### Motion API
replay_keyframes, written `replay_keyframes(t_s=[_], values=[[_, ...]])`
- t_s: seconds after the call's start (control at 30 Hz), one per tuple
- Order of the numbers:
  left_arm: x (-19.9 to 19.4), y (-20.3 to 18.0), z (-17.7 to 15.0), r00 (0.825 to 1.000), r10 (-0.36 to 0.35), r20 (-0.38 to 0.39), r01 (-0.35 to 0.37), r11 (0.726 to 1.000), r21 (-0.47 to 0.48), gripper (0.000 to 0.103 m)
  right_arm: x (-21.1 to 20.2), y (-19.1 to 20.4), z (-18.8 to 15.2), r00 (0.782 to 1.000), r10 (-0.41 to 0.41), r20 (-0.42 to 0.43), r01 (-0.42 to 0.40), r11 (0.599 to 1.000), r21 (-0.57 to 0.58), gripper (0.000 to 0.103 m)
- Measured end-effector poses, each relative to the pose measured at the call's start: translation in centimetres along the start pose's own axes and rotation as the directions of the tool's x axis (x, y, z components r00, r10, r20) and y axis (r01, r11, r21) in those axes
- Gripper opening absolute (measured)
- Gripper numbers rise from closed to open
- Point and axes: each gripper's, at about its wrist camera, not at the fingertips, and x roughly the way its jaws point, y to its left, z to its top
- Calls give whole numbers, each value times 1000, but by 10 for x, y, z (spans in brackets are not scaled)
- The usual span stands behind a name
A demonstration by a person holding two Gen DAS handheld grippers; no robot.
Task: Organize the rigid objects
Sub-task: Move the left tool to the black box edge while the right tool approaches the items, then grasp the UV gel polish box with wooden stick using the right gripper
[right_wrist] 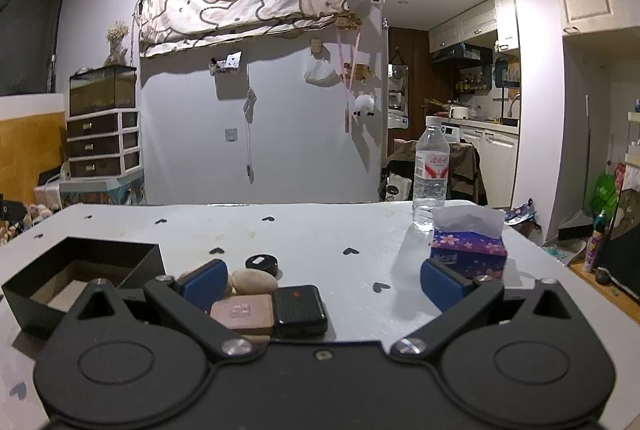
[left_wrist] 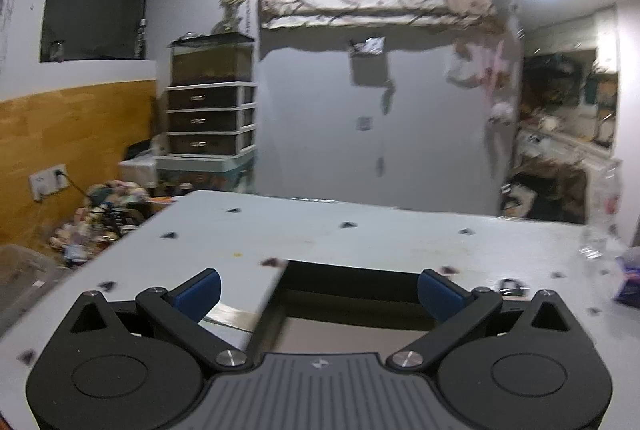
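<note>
A black open box [right_wrist: 132, 262] with a brown inside sits at the table's left. Beside it lie a beige stone [right_wrist: 254, 280], a round black tin [right_wrist: 262, 263], a pink flat case [right_wrist: 242, 314] and a black ribbed case [right_wrist: 300, 308]. My right gripper [right_wrist: 322, 280] is open and empty, low over the table, with its left pad next to the stone. My left gripper [left_wrist: 318, 292] is open and empty, right above the same box [left_wrist: 352, 288], which spans the gap between its pads. A small padlock [left_wrist: 510, 286] lies right of the box.
A water bottle [right_wrist: 430, 170] and a purple tissue box [right_wrist: 468, 252] stand at the table's [right_wrist: 320, 230] back right. The white table has small heart stickers. Drawers [right_wrist: 104, 144] and clutter stand beyond the left edge, a kitchen to the right.
</note>
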Motion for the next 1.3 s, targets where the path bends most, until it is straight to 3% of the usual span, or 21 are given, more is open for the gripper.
replay_keyframes(t_s=[0.07, 0.27, 0.37, 0.43, 0.6, 0.73, 0.83, 0.97, 1.3], values=[[9, 8, 6, 1000, 24, -4, -24, 1000, 9, 103, 8, 0, 1, 1000, 1, -25, -1, 1000, 23, 103], [37, 28, 13, 996, -23, -86, 23, 1000, 6, 103, 30, 8, -4, 998, -9, -68, 13, 999, 47, 103], [53, 33, 10, 990, -19, -140, 21, 1000, 12, 100, 40, 10, -7, 993, 43, -109, -37, 997, 62, 103], [65, 35, 7, 984, -9, -175, 15, 999, 30, 93, 46, 12, -9, 986, 81, -145, -71, 994, 78, 103], [90, 41, -4, 964, -35, -265, 45, 999, 29, 60, 60, 17, -18, 974, 128, -187, -112, 989, 94, 103], [100, 43, -13, 949, -31, -312, 48, 998, 47, 44, 75, 22, -22, 965, 155, -212, -132, 984, 120, 102], [105, 44, -16, 940, -22, -340, 48, 997, 68, 23, 90, 25, -27, 955, 163, -246, -130, 981, 143, 102], [109, 45, -18, 932, -10, -361, 46, 995, 90, 15, 111, 30, -35, 939, 176, -296, -133, 978, 162, 102], [114, 45, -24, 923, 11, -384, 37, 992, 119, 8, 135, 52, -48, 905, 157, -395, -112, 984, 135, 102]])
